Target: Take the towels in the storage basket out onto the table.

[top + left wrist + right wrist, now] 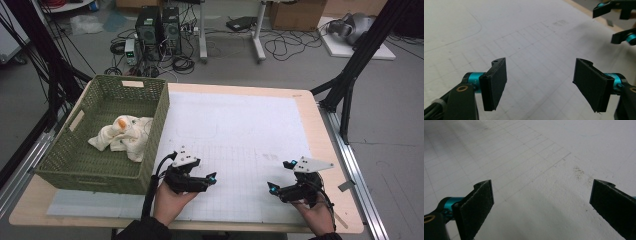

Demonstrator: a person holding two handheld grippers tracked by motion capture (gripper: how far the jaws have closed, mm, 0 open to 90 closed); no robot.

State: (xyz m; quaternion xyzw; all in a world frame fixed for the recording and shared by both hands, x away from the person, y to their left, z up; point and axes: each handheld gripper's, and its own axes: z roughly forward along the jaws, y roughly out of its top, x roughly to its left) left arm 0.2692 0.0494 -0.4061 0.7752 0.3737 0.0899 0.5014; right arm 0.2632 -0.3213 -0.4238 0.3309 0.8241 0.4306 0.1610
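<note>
Grippers rest low over the white gridded mat [235, 135] — one in each hand, near the table's front edge. Left gripper [212, 178] sits at 7 o'clock on the mat, jaws spread wide with nothing between them; its own view shows bare grid lines in the gap. Right gripper [280, 176] sits at 5 o'clock, jaws likewise wide apart and empty, over a faint smudge on the mat. Green woven basket [102, 172] stands at 9 o'clock on the table — just beside the left gripper. A cream plush toy [122, 135] with an orange patch lies inside it, against the right wall.
</note>
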